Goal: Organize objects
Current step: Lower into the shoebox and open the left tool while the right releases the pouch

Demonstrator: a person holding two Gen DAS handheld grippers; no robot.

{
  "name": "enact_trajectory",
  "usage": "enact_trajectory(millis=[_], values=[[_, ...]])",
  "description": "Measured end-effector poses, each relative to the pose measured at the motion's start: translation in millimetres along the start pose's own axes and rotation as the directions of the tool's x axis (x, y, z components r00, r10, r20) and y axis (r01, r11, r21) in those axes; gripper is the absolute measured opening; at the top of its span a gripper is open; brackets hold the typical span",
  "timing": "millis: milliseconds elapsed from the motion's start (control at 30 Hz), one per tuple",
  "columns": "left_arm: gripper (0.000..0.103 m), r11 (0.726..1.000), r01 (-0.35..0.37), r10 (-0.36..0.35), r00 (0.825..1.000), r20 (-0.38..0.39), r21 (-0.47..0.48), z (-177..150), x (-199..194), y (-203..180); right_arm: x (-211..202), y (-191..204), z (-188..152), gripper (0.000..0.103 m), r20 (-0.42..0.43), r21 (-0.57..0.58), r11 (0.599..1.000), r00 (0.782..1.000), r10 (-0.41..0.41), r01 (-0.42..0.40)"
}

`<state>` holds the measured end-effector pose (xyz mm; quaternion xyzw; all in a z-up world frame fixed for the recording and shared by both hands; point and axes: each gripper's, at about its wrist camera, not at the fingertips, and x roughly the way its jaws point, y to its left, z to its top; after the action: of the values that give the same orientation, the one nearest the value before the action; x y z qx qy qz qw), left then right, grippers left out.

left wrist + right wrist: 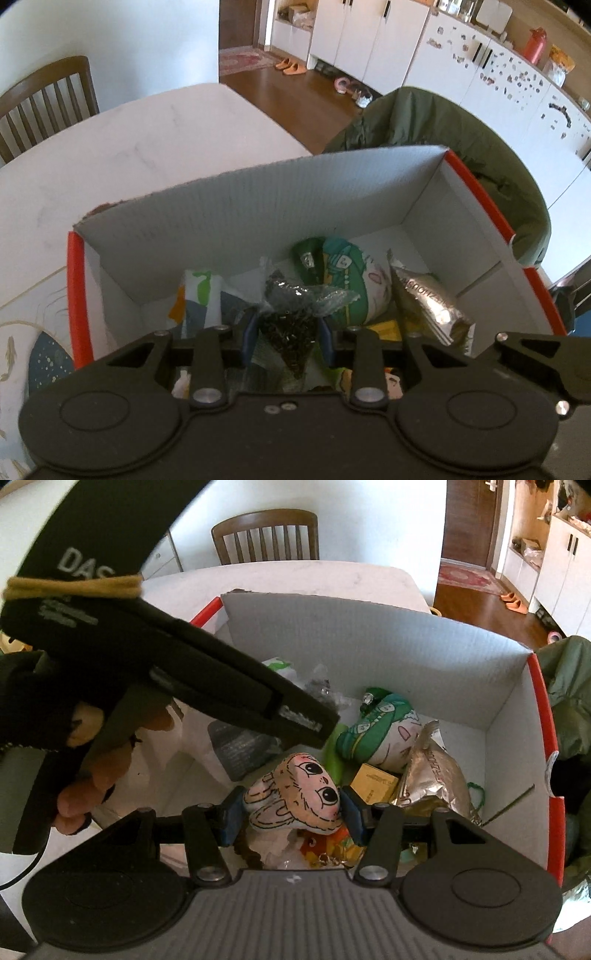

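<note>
Judging by the box (258, 206), the sorting looks well advanced: a white-and-green packet (199, 295) lies at its 9 o'clock side, a green plush (351, 280) near the middle, and a silver foil pouch (432, 306) toward 3 o'clock, all resting on the floor of the box. The left tongs (286, 332) are clenched on a clear bag of dark bits (291, 314), held above that pile and apparently not yet let go. The right tongs (291, 812) grasp a cartoon-face plush (303, 794), likewise hanging over the contents, with a small tan carton (373, 781) just beside it at 2 o'clock. So two items seem left to drop.

Room is tight: the tall back wall stands at 12 o'clock, the red-edged sides at 9 and 3, and the left tool's body crosses the right view from 10 o'clock. The table (129, 147) beyond the box is bare.
</note>
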<state>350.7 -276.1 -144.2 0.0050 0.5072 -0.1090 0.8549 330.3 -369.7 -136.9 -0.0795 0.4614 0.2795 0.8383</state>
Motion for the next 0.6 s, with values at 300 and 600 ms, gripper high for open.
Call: enact_trajectory(millis=[300,600], values=[[0.033,1.000,0.014,-0.015,0.996,-0.085,-0.015,2.7,12.9,4.3,0.3,1.5,4.4,0.055,-0.004,-0.006,1.000,1.000,-0.011,0.010],[0.037,1.000,0.010,-0.009,0.991,-0.131,0.005,3.0,17.2,0.7,-7.4,1.1,1.7,0.057,0.003,-0.003,1.000,1.000,-0.012,0.012]])
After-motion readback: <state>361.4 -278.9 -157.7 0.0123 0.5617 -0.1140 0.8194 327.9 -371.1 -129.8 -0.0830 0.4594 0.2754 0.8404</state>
